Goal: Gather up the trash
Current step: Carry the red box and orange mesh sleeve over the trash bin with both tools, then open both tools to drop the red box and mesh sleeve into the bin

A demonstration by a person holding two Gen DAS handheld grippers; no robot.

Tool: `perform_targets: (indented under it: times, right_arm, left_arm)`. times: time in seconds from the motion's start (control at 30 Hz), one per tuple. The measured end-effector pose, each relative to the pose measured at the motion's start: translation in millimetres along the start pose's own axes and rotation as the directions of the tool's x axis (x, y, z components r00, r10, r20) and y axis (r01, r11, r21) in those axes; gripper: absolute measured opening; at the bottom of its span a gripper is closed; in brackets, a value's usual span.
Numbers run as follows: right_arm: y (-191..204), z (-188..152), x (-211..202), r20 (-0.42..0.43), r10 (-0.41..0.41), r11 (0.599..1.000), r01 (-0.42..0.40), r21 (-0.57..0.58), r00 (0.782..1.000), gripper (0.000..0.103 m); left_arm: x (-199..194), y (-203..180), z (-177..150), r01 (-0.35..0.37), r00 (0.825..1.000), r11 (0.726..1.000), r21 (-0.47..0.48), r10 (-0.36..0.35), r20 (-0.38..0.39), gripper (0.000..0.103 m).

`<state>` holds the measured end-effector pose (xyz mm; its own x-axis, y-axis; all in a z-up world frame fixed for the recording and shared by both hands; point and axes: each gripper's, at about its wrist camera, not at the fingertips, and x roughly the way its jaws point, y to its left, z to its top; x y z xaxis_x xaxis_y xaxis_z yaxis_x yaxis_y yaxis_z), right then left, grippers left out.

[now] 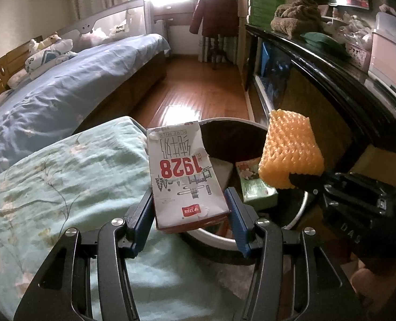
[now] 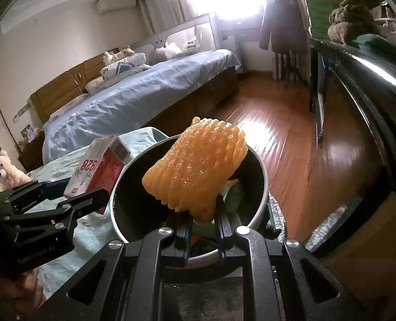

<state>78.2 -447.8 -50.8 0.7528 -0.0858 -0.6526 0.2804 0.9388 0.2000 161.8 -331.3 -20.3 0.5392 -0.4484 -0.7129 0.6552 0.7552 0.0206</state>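
L gripper (image 1: 189, 208) had jaws clenched on milk carton (image 1: 183, 171), centre frame, at bin (image 2: 262, 176) rim. R gripper (image 2: 202, 214) gripped orange foam net (image 2: 198, 168) over bin mouth. Best: centre both above opening w/ clearance, then release.

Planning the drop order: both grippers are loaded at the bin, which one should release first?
Right, probably. Its gripper holds the orange foam net directly over the trash bin opening. The left gripper holds the milk carton at the bin's near rim, partly over the bedspread, so it needs to move further in.
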Motion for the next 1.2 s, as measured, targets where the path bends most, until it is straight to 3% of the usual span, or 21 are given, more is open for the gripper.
perform_targets:
  times: [0.9, 1.2]
  right_arm:
    - [-3, 12, 17, -0.051, 0.007, 1.0, -0.008, -0.008, 0.999, 0.015]
    - [-8, 12, 19, -0.059, 0.024, 1.0, -0.023, 0.02, 0.998, 0.023]
  left_arm:
    - [19, 4, 10, 0.028, 0.999, 1.0, 0.0, -0.028, -0.024, 0.051]
    - [17, 4, 13, 0.068, 0.997, 0.998, 0.001, -0.068, -0.04, 0.052]
